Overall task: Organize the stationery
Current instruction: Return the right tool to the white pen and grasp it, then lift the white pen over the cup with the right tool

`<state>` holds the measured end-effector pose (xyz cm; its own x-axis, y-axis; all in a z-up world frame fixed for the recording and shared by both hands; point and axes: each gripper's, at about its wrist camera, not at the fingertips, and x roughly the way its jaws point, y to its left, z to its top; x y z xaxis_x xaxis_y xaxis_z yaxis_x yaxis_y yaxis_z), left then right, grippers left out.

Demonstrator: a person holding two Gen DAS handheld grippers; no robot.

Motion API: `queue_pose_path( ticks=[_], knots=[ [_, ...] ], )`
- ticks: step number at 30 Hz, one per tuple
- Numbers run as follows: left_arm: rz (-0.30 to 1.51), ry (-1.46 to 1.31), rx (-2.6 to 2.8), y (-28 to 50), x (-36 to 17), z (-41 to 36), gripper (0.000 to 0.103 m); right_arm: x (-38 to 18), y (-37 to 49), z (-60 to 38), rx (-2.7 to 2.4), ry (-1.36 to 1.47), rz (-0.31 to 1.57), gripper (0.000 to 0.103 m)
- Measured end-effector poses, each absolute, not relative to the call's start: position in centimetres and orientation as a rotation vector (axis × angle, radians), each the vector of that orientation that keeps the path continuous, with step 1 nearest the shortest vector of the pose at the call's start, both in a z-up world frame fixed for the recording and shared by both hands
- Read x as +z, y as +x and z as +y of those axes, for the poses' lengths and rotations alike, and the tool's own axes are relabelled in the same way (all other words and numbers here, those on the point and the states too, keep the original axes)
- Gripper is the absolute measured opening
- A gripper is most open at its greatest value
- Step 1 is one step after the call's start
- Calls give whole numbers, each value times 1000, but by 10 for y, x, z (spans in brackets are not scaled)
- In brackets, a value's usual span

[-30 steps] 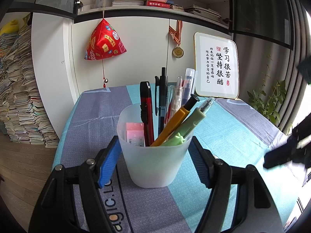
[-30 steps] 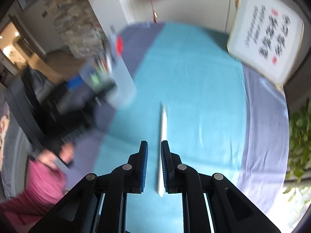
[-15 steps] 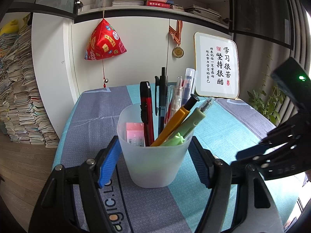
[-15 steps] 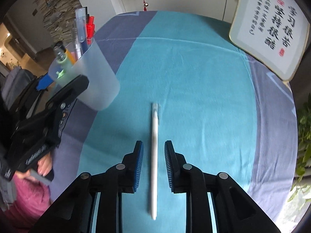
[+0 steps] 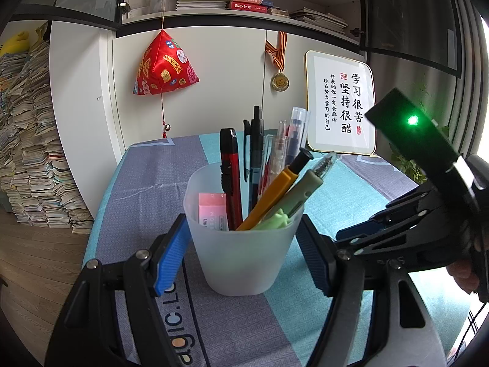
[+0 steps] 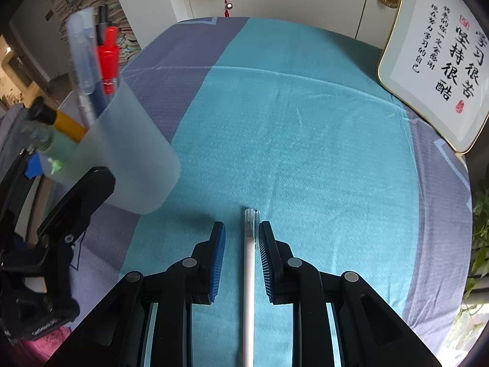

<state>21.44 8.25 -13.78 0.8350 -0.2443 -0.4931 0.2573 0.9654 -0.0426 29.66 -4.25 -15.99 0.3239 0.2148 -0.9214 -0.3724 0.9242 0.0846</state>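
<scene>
- The white pen (image 6: 250, 278) is seen lying flat on the blue cloth (image 6: 305, 140), pointing away, with its clear cap end just past the blue pads.
- The right gripper (image 6: 242, 260) is held low over the pen; its jaws have just been opening, and now a small gap is left on each side, so the pen is between them but not yet pinched.
- The pen can be judged light, thin, stiff and smooth (it may roll or slip), so it is best taken at the middle of its body.
- The frosted cup (image 5: 241, 238), already full of pens, is hugged by the left gripper (image 5: 241, 250); the pads seem to press its sides, though the right-hand touch is not clearly seen.
</scene>
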Motion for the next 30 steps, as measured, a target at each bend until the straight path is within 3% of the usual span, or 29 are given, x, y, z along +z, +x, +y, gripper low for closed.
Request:
queue_pose_path(
  ticks=[5, 8, 16, 30],
  knots=[
    [519, 25, -266, 215, -138, 83, 70, -161, 295, -42, 384, -165, 1156, 22],
    [519, 25, -266, 214, -138, 82, 70, -161, 295, -42, 363, -182, 1150, 8],
    [521, 24, -266, 214, -136, 82, 70, -132, 279, -69, 376, -92, 1098, 8],
    [522, 24, -267, 214, -136, 82, 70, -21, 219, -83, 462, -8, 838, 8]
  ],
)
